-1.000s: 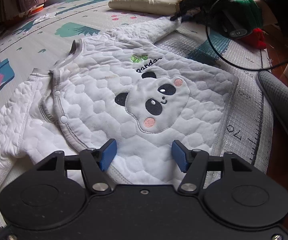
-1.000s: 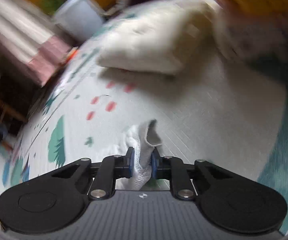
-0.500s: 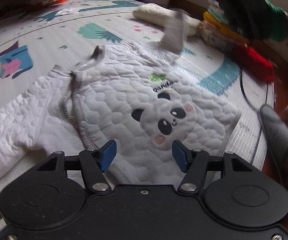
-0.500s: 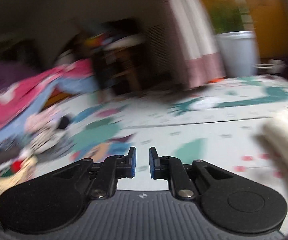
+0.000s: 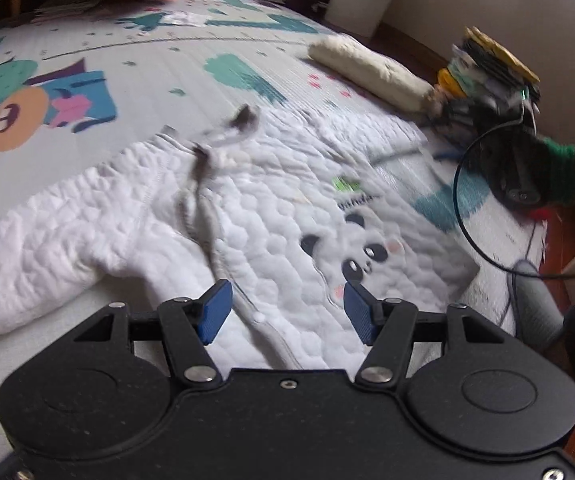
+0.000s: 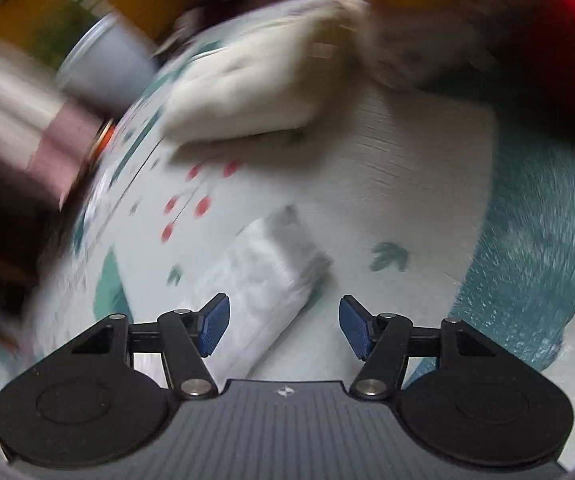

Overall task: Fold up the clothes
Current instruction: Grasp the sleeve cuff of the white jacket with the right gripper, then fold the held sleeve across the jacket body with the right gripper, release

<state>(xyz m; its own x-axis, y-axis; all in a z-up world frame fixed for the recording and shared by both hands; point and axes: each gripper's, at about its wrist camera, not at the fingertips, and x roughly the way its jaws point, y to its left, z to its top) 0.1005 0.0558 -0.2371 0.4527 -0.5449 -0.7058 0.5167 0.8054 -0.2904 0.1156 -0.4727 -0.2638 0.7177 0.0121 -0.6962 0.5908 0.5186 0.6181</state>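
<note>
Panda top [image 5: 287,216] lies spread; right gripper [image 6: 283,324] opens, releasing its sleeve [image 6: 263,276]; left gripper [image 5: 287,312] hovers wide, empty. Folding sleeves inward likely follows.

Left gripper [image 5: 287,312]: jaws apart, nothing gripped, angled downward. Right gripper [image 6: 283,326]: jaws opening, nothing pressed between, angled downward.

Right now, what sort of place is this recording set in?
Probably a home room with small children: a cartoon-print play mat covers the floor, a panda baby top lies spread on it, folded clothes stacked by the wall.
</note>
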